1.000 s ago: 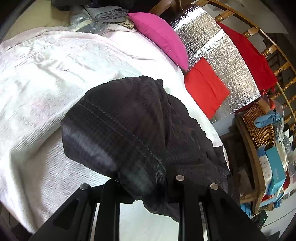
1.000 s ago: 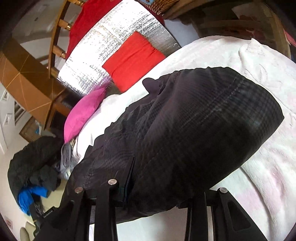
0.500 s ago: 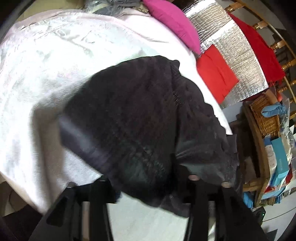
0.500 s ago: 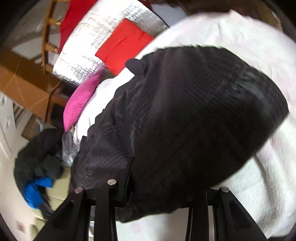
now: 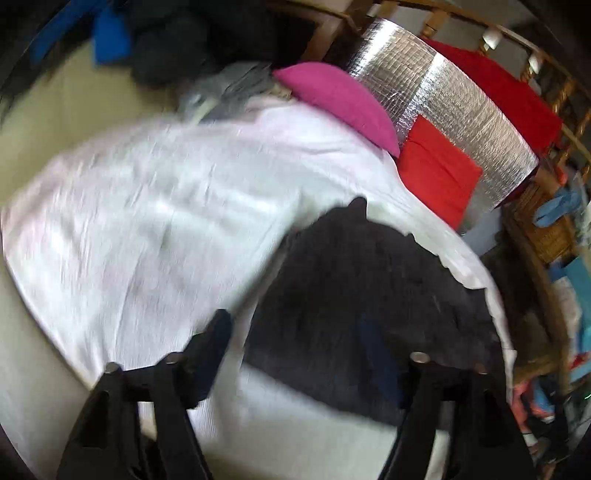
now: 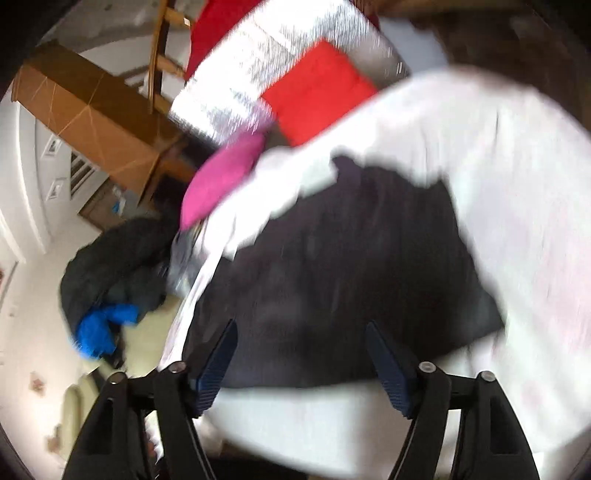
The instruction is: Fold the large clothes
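Both tongs, left (image 5: pixel 295 339) and right (image 6: pixel 301 343), gape wide, empty, above dark garment (image 6: pixel 351 277) on pale bedspread (image 5: pixel 147 221); right view alone shows cardboard box (image 6: pixel 92 122).

Both grippers have let go: the left gripper (image 5: pixel 295 343) and right gripper (image 6: pixel 301 343) now stand wide apart, and the dark garment (image 6: pixel 351 280), previously clamped and raised, lies dropped on the white bedspread (image 5: pixel 147 229).

White-covered bed (image 5: pixel 155 221) — wooden rails (image 5: pixel 517 35), pale floor (image 6: pixel 33 325)
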Demonstrator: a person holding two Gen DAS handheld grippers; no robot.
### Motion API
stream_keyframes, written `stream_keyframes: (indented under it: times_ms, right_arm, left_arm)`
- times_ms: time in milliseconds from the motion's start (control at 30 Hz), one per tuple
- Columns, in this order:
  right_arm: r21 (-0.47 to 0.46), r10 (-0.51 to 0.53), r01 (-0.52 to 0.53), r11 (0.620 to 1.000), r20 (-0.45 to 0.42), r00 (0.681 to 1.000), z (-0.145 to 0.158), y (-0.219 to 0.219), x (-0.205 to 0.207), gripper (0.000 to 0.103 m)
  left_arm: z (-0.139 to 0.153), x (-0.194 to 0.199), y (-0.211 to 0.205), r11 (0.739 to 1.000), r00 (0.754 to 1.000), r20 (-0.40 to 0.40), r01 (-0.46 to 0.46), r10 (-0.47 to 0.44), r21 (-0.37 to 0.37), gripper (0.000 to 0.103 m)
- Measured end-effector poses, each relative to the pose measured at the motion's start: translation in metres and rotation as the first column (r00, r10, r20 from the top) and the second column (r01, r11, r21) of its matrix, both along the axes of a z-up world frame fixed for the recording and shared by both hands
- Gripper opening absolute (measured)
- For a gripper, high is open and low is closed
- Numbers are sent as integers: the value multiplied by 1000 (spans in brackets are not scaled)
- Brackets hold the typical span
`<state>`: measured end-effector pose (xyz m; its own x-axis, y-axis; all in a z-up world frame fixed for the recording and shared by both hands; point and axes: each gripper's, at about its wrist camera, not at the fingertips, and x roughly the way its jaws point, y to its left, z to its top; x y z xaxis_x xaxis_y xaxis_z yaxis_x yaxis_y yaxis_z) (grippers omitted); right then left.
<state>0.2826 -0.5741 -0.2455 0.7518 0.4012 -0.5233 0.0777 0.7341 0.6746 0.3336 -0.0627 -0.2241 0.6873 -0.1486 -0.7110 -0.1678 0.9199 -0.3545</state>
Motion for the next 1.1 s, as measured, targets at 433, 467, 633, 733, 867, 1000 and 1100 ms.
stream_keyframes:
  times_ms: [433, 467, 633, 733, 867, 1000, 1100]
  right_arm:
    - [-221, -88, 61, 973, -115, 990, -11, -6, 181, 76]
    - [-237, -80, 50, 970, -119, 990, -11, -6, 190, 76]
    - [-297, -14, -46, 954, -196, 981, -30, 0, 231, 76]
    - [-318, -2, -70, 945, -220, 975, -46, 4, 245, 76]
    - [-369, 15, -96, 924, -217, 976, -52, 13, 251, 75]
    - [-411, -35, -65, 909, -232, 972, -53, 11, 252, 29]
    - [-377, -56, -25, 926, -202, 978, -49, 3, 252, 25]
  left_arm:
    - [-27, 151, -38, 999, 996, -88, 9, -5, 47, 77]
    - [-30, 158, -40, 999, 995, -102, 25, -20, 49, 77]
    - [-47, 188, -55, 991, 981, -178, 97, -79, 93, 77]
    - [-55, 196, -63, 983, 974, -195, 142, -117, 120, 77]
    - [-63, 207, -65, 971, 971, -208, 154, -114, 185, 43]
    - [-65, 210, -64, 969, 973, -191, 163, -128, 185, 32]
    - [-60, 209, -67, 966, 979, -155, 164, -134, 201, 28]
